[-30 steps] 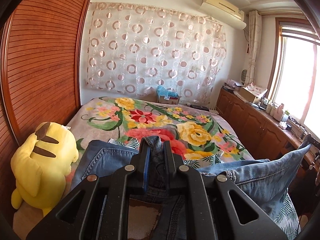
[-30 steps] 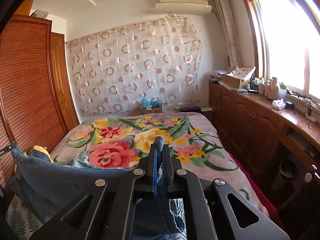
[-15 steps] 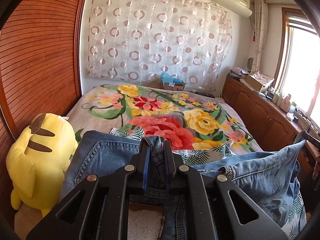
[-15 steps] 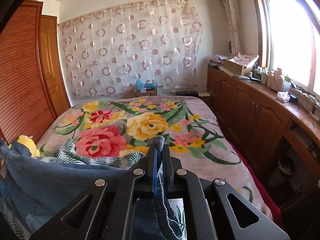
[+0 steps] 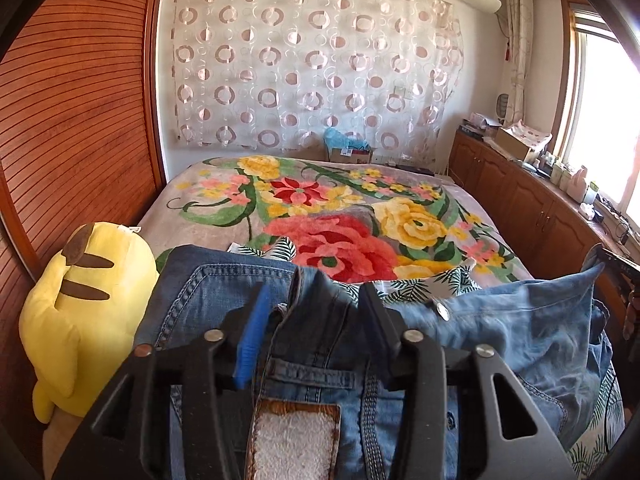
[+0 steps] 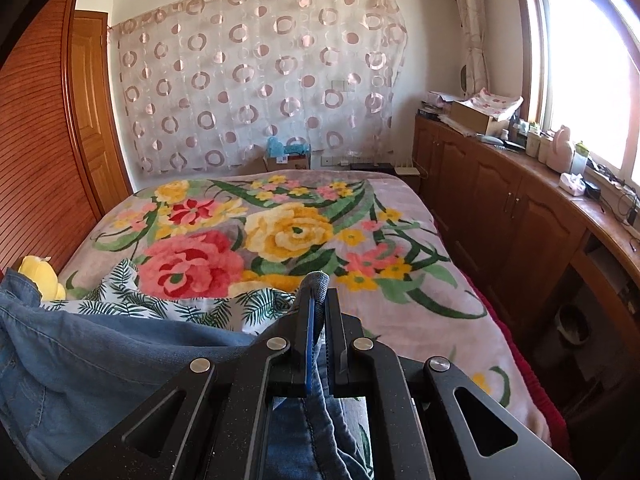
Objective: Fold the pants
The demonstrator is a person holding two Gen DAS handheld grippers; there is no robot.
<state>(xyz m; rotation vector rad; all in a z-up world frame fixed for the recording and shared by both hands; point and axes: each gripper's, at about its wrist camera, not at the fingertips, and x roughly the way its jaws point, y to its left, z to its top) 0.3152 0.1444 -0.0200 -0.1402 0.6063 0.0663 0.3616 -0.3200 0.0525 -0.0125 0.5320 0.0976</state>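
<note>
L gripper [image 5: 312,300]: jaws opening, now standing apart w/ a fold of the jeans [image 5: 500,332] waistband rising between them; we see gaps betw. denim and both pads, so no pinch. Blue pad on the left-hand finger [image 5: 250,332], dark pad on the other. Below the jaws: belt loop, stitched seam, and a brown-edged patch [image 5: 296,440] w/ white fuzzy centre.

R gripper [image 6: 318,292]: jaws nearly together, clamped on a thin denim edge that sticks up just past the fingertips; more denim hangs down under the gripper body. From there the fabric runs off to the left edge of the R wrist view, sagging in a broad sheet.

In L wrist view the jeans lie across the near end of the bed, spread left to right; right-hand part lifts toward a corner at far right, metal button [image 5: 442,311] visible. We cannot tell how many layers are stacked.

Under the jeans: white cloth w/ green palm-leaf print [image 6: 160,304], touching the denim. Beyond it, floral blanket [image 5: 340,220] covering the bed. Yellow plush toy [image 5: 88,304] just beside the jeans, against the slatted wooden wardrobe [image 5: 80,120]. Far wall: sheer curtain w/ ring pattern [image 6: 260,80]. Wooden cabinets [image 6: 500,208] along the window side, countertop cluttered w/ small items.
</note>
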